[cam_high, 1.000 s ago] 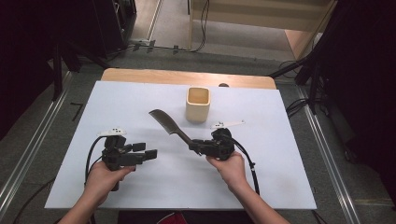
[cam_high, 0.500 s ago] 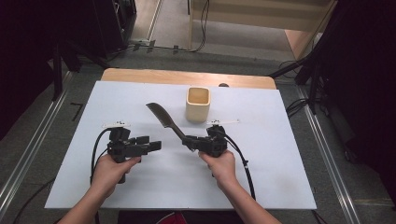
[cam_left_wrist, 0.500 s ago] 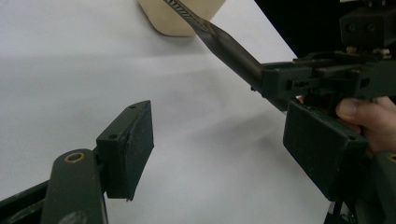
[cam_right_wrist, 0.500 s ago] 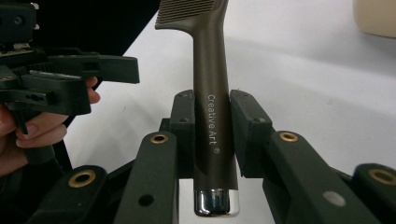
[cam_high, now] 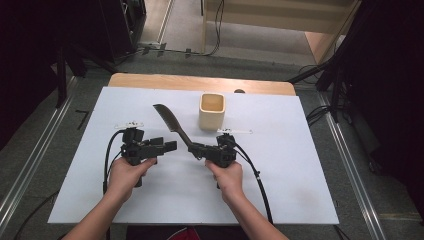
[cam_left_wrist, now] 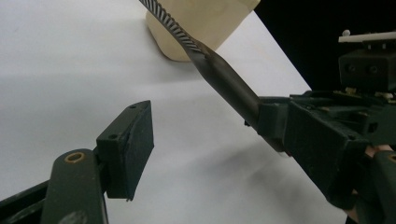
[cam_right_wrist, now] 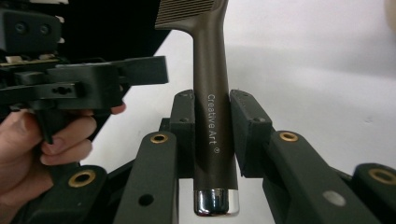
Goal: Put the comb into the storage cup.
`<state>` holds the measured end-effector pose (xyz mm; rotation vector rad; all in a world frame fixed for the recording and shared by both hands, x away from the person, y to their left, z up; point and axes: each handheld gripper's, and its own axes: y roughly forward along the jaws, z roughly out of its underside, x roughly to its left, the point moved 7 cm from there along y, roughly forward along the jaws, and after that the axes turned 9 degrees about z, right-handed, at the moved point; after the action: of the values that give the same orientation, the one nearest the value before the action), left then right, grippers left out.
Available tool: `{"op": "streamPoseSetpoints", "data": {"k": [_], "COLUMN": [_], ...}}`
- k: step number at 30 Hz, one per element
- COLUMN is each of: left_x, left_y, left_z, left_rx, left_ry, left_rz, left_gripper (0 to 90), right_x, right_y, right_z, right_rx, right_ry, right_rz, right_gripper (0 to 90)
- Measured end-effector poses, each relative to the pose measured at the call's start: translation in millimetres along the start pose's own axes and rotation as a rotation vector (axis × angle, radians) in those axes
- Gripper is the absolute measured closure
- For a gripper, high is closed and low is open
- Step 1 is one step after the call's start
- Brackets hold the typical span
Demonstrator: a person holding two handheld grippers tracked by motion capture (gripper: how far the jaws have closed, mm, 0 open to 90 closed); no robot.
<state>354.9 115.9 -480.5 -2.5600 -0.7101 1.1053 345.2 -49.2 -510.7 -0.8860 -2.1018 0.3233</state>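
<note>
A dark brown comb (cam_high: 170, 120) with fine teeth and a long handle (cam_right_wrist: 215, 121) marked "Creative Art" is held by its handle. My right gripper (cam_high: 194, 148) is shut on that handle, one pad on each side, and the chrome end cap pokes out behind the pads. The comb slants away to the far left, past a beige cup (cam_high: 212, 111). My left gripper (cam_high: 170, 145) is open with nothing in it, its fingertips a short way left of the handle (cam_left_wrist: 224, 81). One left pad (cam_left_wrist: 130, 149) shows below the handle.
A white sheet (cam_high: 280, 165) covers the table, with a wooden edge (cam_high: 200, 82) at the back. Black cables trail from both grippers toward the person. Dark floor and metal rails (cam_high: 30, 165) flank the table.
Both hands have moved toward each other. The right gripper carried the comb left and farther away; the left gripper moved right and up, nearing the handle.
</note>
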Motion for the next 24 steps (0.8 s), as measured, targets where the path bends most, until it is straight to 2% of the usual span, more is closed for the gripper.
{"op": "streamPoseSetpoints", "data": {"k": [5, 13, 16, 18, 23, 24], "left_x": [3.4, 7.1, 9.5, 12.1, 19.0, 19.8], "left_y": [2.0, 5.8, 8.7, 10.7, 16.5, 18.2], "left_z": [-5.6, -12.2, -15.0, -16.9, -18.5, -18.5], "left_rx": [-0.033, -0.049, -0.051, -0.056, -0.067, -0.069], "left_ry": [-0.016, -0.035, -0.060, -0.062, -0.079, -0.088], "left_rz": [-0.006, -0.029, -0.036, -0.055, -0.073, -0.066], "left_gripper": [26.4, 26.4, 26.4, 26.4, 26.2, 26.2], "right_x": [4.3, 9.0, 12.3, 12.9, 13.6, 13.7], "right_y": [4.0, 12.5, 16.5, 17.6, 21.7, 22.4], "right_z": [-0.6, 1.2, 0.7, 0.6, 1.5, 1.5], "right_rx": [-0.026, -0.054, -0.078, -0.082, -0.090, -0.093], "right_ry": [0.035, 0.060, 0.079, 0.084, 0.096, 0.098], "right_rz": [-0.018, -0.028, -0.036, -0.040, -0.037, -0.036], "right_gripper": [70.3, 70.2, 70.3, 70.2, 70.3, 70.2]}}
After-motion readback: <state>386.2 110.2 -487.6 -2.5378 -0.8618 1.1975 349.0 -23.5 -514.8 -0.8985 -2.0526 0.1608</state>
